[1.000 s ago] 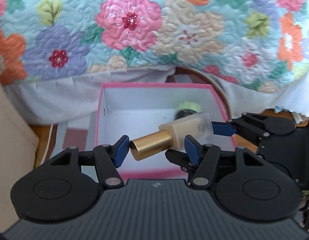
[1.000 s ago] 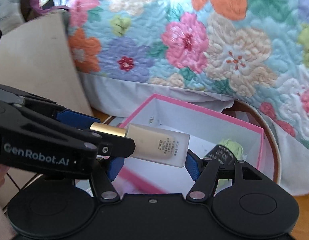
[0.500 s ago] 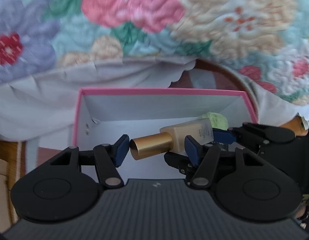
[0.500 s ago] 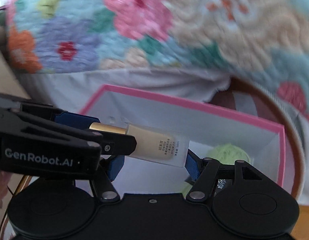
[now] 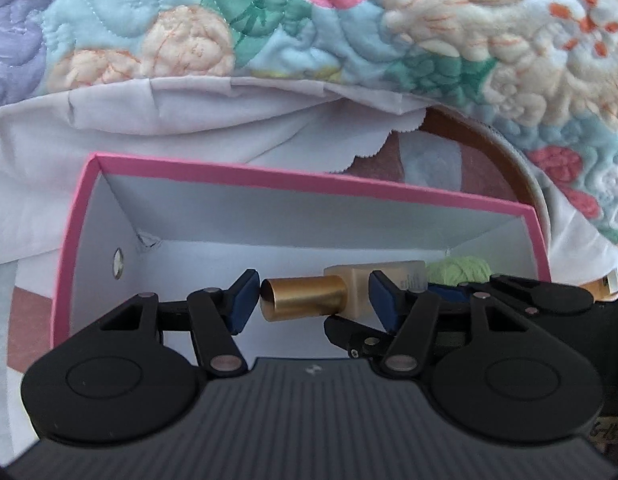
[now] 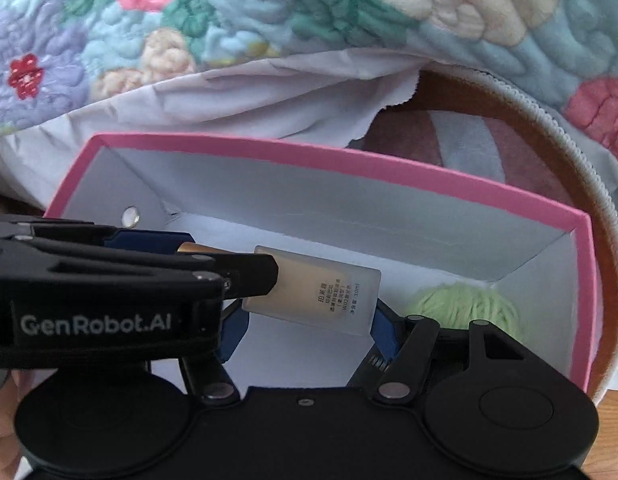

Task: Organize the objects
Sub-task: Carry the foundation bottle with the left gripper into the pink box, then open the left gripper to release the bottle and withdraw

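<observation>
A beige foundation bottle (image 6: 321, 292) with a gold cap (image 5: 305, 298) is held lying sideways over the open pink box (image 5: 305, 182), low inside it. My left gripper (image 5: 313, 300) has its pads at the two ends of the bottle, cap end against the left pad. My right gripper (image 6: 305, 324) is shut on the bottle's body. A green yarn ball (image 6: 469, 306) lies in the box's right corner; it also shows in the left wrist view (image 5: 461, 272).
A floral quilt (image 5: 309, 20) and white sheet (image 5: 189, 120) hang just behind the box (image 6: 329, 156). A round brown-rimmed basket (image 6: 549, 152) sits behind and right of the box. The box floor left of the yarn is white and bare.
Both grippers with the bottle have moved forward and down into the pink box. The box and quilt now fill more of both views.
</observation>
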The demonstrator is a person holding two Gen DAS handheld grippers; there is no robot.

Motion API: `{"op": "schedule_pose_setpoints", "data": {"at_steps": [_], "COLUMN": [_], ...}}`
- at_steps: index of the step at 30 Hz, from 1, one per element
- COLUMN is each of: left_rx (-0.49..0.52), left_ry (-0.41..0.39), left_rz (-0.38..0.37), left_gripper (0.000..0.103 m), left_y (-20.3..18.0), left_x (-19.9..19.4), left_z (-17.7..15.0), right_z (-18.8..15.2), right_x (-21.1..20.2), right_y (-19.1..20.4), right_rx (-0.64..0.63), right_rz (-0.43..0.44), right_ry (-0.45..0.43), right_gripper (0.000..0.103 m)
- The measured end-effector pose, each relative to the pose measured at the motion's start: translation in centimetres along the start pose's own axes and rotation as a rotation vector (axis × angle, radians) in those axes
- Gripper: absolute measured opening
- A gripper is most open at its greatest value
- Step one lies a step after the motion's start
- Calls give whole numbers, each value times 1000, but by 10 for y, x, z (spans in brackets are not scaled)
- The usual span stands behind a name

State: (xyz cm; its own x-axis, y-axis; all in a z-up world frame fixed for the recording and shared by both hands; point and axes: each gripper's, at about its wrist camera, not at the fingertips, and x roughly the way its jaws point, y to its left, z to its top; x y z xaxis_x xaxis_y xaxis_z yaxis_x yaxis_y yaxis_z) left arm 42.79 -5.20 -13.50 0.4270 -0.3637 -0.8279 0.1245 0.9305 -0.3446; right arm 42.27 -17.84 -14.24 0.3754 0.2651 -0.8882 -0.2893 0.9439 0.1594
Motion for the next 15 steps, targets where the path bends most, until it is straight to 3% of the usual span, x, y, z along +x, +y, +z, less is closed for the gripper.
{"op": "schedule_pose_setpoints", "data": {"at_steps": [6,9,15], "left_rx": [-68,-63,-68], "left_ry": [-5,-8,-20], "left_rz": [-32,-16,4], "left_gripper": [57,57,56], "left_y": [7,3,-1], "left_x": [9,7,-11], "left_z": [1,-2,-6], "right_z": [1,-3,-6], "right_x": [12,20,-8], "right_y": [4,13,3], "right_rx": [-14,-96,-37], "right_rz": [-79,-147,-72], "right_ry": [11,33,16], "right_gripper": [69,68,72]}}
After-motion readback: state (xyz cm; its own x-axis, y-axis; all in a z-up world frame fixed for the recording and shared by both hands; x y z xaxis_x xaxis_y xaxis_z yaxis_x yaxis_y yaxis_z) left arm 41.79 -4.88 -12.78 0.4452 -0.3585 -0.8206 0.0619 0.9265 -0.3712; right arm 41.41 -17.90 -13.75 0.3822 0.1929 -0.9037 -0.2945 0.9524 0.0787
